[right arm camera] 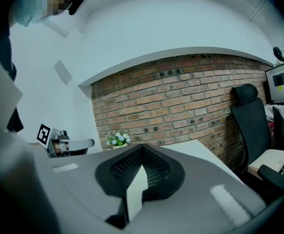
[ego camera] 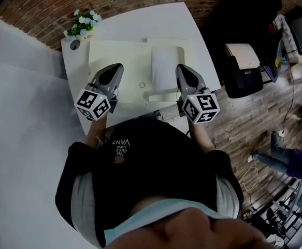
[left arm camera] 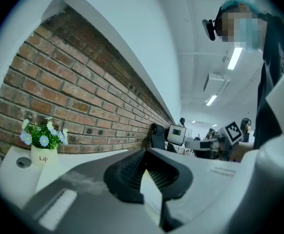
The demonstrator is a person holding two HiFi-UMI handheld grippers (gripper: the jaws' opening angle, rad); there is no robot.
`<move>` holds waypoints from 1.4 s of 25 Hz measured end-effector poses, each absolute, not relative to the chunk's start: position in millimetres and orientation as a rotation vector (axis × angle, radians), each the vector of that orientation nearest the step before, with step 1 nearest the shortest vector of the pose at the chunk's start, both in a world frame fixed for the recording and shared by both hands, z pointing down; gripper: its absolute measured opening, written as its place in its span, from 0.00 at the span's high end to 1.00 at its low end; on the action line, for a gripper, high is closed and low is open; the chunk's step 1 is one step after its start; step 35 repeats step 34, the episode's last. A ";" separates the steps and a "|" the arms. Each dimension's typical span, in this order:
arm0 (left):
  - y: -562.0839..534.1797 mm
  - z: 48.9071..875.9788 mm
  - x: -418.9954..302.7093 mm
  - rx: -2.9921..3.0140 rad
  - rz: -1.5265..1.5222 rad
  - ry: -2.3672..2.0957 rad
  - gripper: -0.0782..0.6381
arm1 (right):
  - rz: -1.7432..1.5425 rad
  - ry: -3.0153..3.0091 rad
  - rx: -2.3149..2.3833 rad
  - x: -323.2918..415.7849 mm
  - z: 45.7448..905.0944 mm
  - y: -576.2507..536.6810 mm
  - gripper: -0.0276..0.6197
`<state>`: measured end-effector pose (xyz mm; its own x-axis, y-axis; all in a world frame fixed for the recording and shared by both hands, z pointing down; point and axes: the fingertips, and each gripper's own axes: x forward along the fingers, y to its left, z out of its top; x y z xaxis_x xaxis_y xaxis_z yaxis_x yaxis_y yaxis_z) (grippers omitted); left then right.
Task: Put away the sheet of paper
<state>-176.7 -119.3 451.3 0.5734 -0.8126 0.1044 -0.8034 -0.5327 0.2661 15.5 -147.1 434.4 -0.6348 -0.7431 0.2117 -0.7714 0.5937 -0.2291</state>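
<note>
Left tongs (ego camera: 117, 68), right tongs (ego camera: 181, 68) shut, sheet of paper (ego camera: 163, 69) lengthwise toward wall (ego camera: 47, 9)

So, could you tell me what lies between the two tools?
The head view shows, between the left tool and the right tool, a cream mat bearing a small ring and, close to the right tool, the white sheet of paper.

Flowerpot (ego camera: 83, 26) crowds far-left desk (ego camera: 140, 22) corner; brick wall (ego camera: 47, 7) behind.
</note>
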 end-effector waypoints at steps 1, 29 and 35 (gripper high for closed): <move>-118.8 450.4 -176.4 2.527 -0.046 -1.325 0.89 | 0.455 -2.723 1.289 13.6 433.1 -146.7 0.96; -110.2 450.8 -181.5 2.507 -0.031 -1.377 0.89 | 0.463 -2.700 1.234 0.9 443.4 -143.2 0.96; -109.0 453.8 -181.3 2.502 -0.036 -1.372 0.89 | 0.469 -2.696 1.235 -0.4 446.5 -141.4 0.96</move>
